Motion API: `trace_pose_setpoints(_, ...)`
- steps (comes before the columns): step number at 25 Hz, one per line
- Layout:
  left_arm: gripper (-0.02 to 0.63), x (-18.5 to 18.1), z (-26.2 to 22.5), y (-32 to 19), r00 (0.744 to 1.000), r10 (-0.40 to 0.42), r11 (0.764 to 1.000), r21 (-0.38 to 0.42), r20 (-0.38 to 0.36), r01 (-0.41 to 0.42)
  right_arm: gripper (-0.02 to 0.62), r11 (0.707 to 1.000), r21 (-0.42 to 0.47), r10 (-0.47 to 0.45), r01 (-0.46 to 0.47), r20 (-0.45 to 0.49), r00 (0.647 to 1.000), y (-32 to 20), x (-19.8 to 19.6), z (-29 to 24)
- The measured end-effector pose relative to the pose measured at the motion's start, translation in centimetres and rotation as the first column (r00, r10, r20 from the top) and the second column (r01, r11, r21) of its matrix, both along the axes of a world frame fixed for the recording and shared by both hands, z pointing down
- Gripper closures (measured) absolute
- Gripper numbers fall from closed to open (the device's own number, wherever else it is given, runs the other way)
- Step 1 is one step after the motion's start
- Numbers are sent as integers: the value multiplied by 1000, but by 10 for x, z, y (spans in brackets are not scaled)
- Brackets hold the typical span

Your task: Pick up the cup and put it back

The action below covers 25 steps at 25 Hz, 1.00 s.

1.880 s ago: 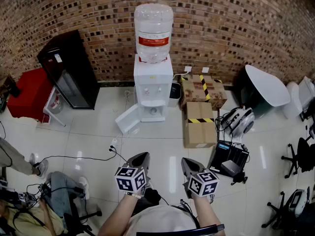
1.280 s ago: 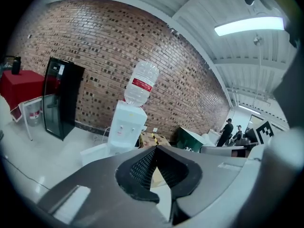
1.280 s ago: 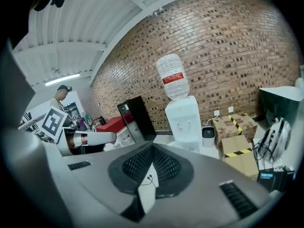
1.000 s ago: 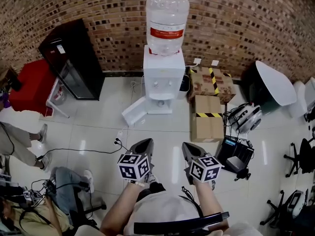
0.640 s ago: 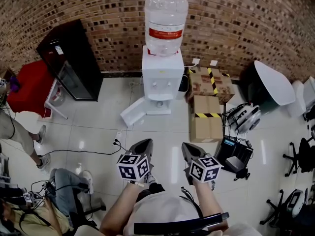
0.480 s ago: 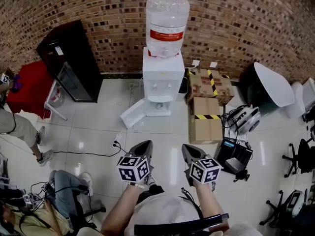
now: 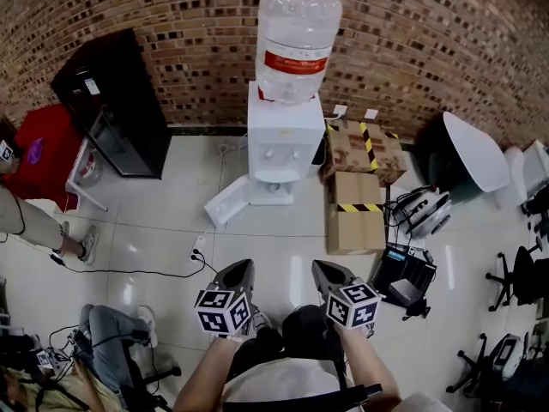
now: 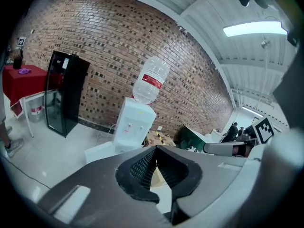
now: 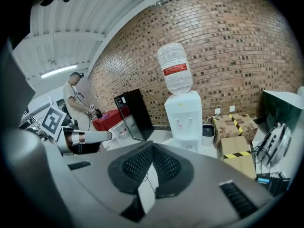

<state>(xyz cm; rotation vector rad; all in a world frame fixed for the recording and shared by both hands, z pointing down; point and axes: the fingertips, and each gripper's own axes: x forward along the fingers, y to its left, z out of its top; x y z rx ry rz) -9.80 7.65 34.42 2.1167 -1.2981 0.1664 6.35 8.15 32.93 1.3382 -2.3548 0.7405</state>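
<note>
Both grippers are sitting lower in the head view than a half second back. The left gripper (image 7: 238,269) and right gripper (image 7: 324,271) are sinking toward the person's lap, side by side, both aiming at the water dispenser (image 7: 276,140) by the brick wall. The dispenser and its bottle (image 7: 296,41) are looming a little larger than before.

Left jaws: closed tip to tip, holding nothing. Right jaws: likewise meeting at the tips, holding nothing.

Cup: not showing in any view. It is neither on the floor (image 7: 154,230) nor between either pair of jaws. Whether one is standing in the dispenser's recess or behind its open lower door (image 7: 225,206) is too small to tell.

Judgement: the pick-up is not yet starting. This looks like an approach, well apart from the dispenser. One gripper's jaws are going to need opening before any grasp.
</note>
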Motion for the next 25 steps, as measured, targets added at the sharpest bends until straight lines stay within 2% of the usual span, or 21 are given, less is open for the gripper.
trace_pose_setpoints(6,606,-1,40,-29,1000,1,999,-48,25,0,584,1000,-24,-12,12,-34,999,-40,2,33)
trace_pose_setpoints(13,604,13,118,-96,997,-2,998,-70,71,7,584,998,-34,-45,44,-43,998,-112,12,112)
trace_pose_setpoints(22,577,56,289,-219,988,-9,998,-60,155,18,584,998,-2,-61,61,-41,997,-226,47,242)
trace_pose_setpoints(25,493,69,353,-259,981,1,999,-36,194,6,584,997,30,-69,70,-41,997,-256,56,291)
